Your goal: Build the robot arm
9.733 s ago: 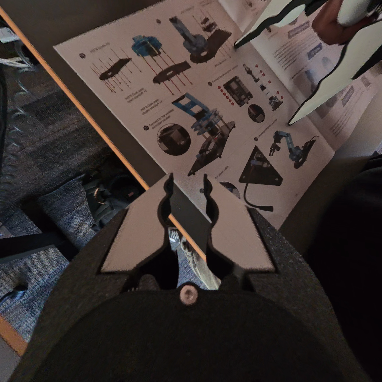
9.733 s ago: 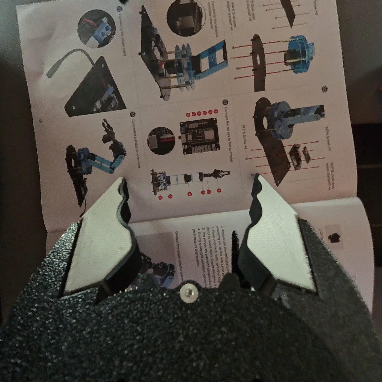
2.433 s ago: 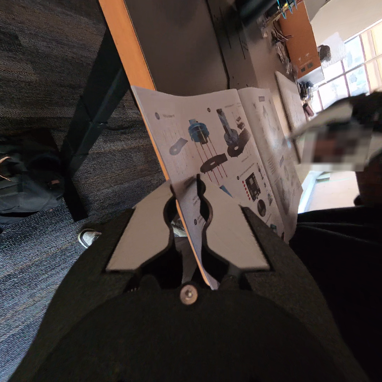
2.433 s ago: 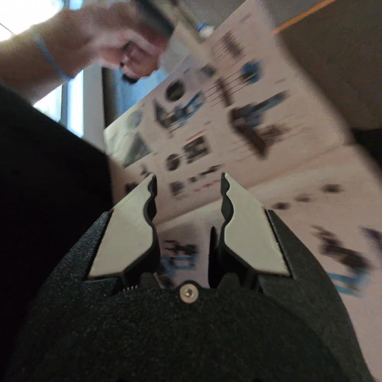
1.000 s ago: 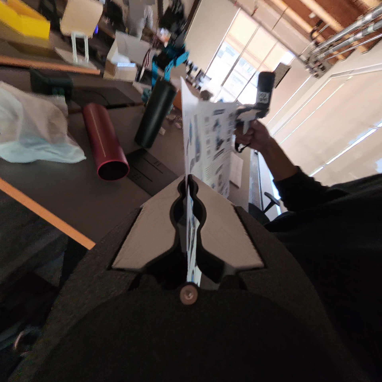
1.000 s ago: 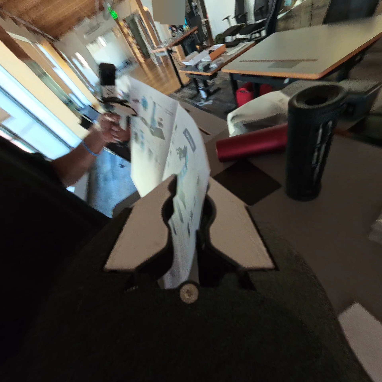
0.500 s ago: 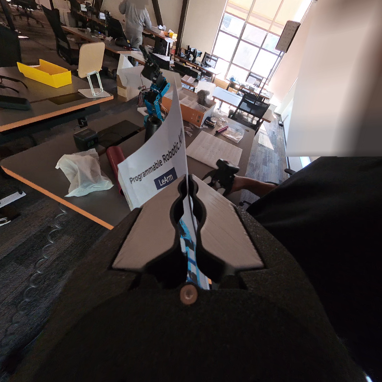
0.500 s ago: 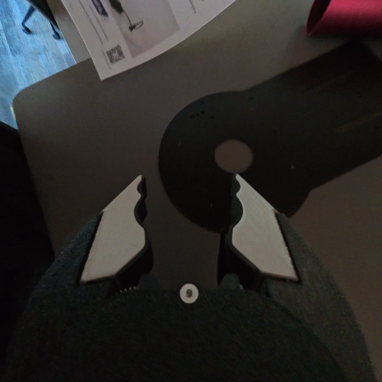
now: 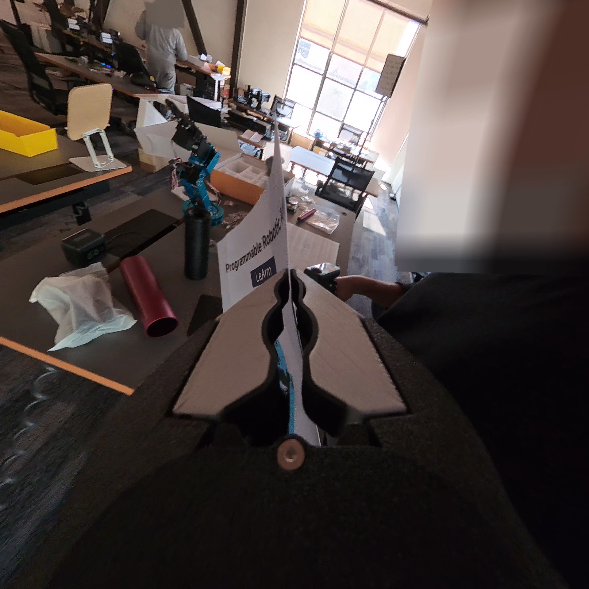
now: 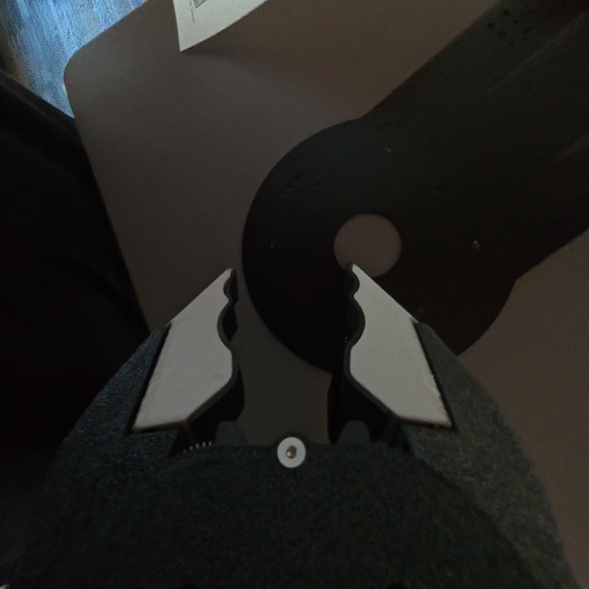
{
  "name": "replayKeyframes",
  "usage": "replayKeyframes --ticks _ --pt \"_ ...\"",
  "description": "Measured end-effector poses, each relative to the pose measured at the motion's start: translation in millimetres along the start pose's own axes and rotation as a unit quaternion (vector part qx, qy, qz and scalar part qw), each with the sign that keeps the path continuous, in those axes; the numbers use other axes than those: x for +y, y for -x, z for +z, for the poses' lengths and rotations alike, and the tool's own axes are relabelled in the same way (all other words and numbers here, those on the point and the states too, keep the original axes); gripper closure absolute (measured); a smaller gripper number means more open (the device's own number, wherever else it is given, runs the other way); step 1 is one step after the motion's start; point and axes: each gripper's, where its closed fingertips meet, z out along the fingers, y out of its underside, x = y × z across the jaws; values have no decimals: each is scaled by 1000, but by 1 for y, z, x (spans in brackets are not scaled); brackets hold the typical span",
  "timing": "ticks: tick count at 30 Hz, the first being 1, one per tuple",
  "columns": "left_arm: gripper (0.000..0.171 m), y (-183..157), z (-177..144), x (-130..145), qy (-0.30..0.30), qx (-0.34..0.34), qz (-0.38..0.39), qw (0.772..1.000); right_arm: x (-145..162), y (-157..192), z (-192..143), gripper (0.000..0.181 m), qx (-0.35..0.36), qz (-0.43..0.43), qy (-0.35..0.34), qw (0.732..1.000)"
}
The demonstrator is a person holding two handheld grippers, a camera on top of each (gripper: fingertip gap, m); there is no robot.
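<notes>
My left gripper [image 9: 290,273] is shut on a white printed instruction booklet [image 9: 255,242] and holds it upright above the dark desk [image 9: 134,350]. The booklet's cover faces left and its edge runs up between the jaws. My right gripper [image 10: 290,271] is open and empty, pointing down just above a flat black plate [image 10: 430,197] with a round hole [image 10: 367,244] that lies on the desk. Its right fingertip [image 10: 353,269] sits at the hole's rim, and the plate's rounded end lies between the jaws. The right gripper's handle and the hand holding it [image 9: 328,277] show past the booklet.
On the desk are a red tube [image 9: 148,298] lying down, an upright black cylinder [image 9: 197,245], a crumpled white bag [image 9: 79,302], a blue robot arm [image 9: 199,178], an open orange box [image 9: 251,181] and a loose sheet [image 9: 314,245]. A paper corner [image 10: 216,22] lies beyond the plate. A person [image 9: 162,47] stands far back. Spacing between my two grippers at the tips: around 45 cm.
The right gripper let go of the booklet and swung down over the black plate, then moved closer to it. The left gripper keeps the booklet, now raised upright.
</notes>
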Motion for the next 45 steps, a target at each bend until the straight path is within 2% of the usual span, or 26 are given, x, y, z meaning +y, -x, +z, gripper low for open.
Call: replayKeyframes --ticks 2,4,6,8,10,12,14,17,19,23,25,31,33,37,40,43,45 --pt "171 -1 4 1 -15 21 -13 1000 18 10 -12 117 -6 18 12 1000" --pt "171 0 9 5 -41 47 -40 997 41 18 -26 130 -4 31 27 999" --pt "171 12 16 19 -70 70 -88 991 60 24 -40 137 -7 59 26 998" --pt "171 43 25 49 -92 66 -156 981 70 27 -52 136 -15 92 15 996" --pt "171 77 30 86 -114 67 -237 962 62 15 -63 124 7 116 -32 993" --pt "171 107 35 123 -135 60 -296 944 42 -5 -73 104 53 131 -91 986" --pt "171 127 42 158 -134 45 -328 934 40 -23 -72 86 114 121 -82 983" --pt "171 143 50 197 -121 24 -357 926 47 -37 -63 86 155 122 -61 978" --pt "171 150 48 208 -133 24 -380 915 58 -39 -66 107 152 131 -48 978" --pt "171 157 49 231 -91 -10 -373 923 80 -37 -65 100 159 132 -8 978" --pt "171 157 58 238 -80 -16 -372 924 83 -40 -63 108 189 85 8 978" --pt "171 171 88 266 -49 -81 -376 922 105 -33 -76 112 194 119 16 974" --pt "171 175 96 270 -46 -89 -376 921 118 -29 -85 113 199 133 27 970" --pt "171 180 111 286 5 -107 -346 932 138 -25 -98 116 211 158 18 964" --pt "170 179 123 295 24 -104 -363 926 144 -24 -107 118 227 182 13 957" --pt "144 181 123 307 51 -136 -352 925 142 -19 -137 123 275 219 -62 934" --pt "129 184 116 309 60 -167 -333 926 149 -6 -154 120 286 252 -100 919"
